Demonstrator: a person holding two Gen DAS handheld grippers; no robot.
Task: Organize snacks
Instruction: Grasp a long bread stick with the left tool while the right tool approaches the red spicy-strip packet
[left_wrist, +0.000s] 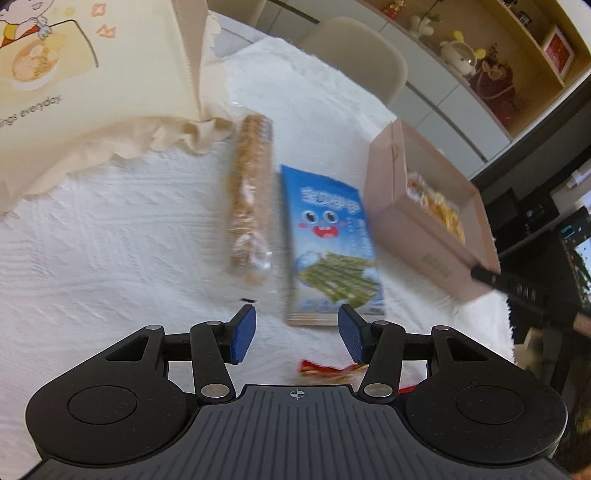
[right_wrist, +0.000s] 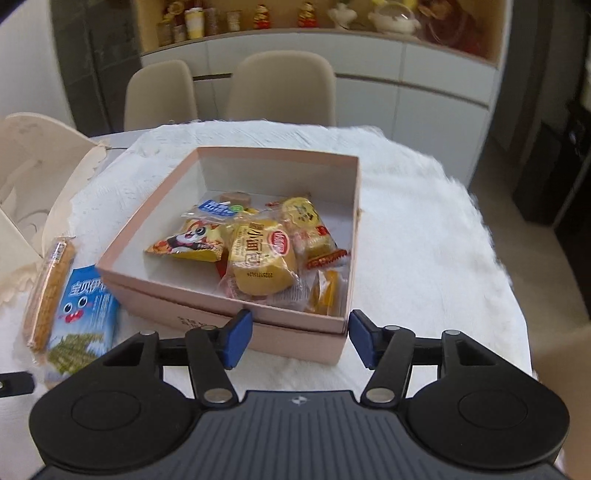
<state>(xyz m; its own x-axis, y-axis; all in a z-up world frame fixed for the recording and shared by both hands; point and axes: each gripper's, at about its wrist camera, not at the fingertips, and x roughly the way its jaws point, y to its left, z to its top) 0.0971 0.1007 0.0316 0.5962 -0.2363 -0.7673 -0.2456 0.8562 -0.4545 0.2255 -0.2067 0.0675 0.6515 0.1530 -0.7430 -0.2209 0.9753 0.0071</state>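
A pink box (right_wrist: 184, 295) stands on the white cloth and holds several wrapped snacks, among them a yellow bun pack (right_wrist: 260, 262). It also shows in the left wrist view (left_wrist: 406, 229) at the right. A blue snack packet (left_wrist: 328, 243) and a long clear-wrapped biscuit pack (left_wrist: 249, 199) lie side by side left of the box; both show in the right wrist view, the packet (right_wrist: 83, 321) and the biscuits (right_wrist: 50, 291). My left gripper (left_wrist: 297, 338) is open and empty, just short of the blue packet. My right gripper (right_wrist: 301, 338) is open and empty at the box's near wall.
A cream fabric bag (left_wrist: 92, 85) with a cartoon print lies at the left. A small red wrapper (left_wrist: 325, 367) lies under the left gripper. Two beige chairs (right_wrist: 284, 88) stand behind the table. A cabinet with ornaments (right_wrist: 295, 22) lines the back wall.
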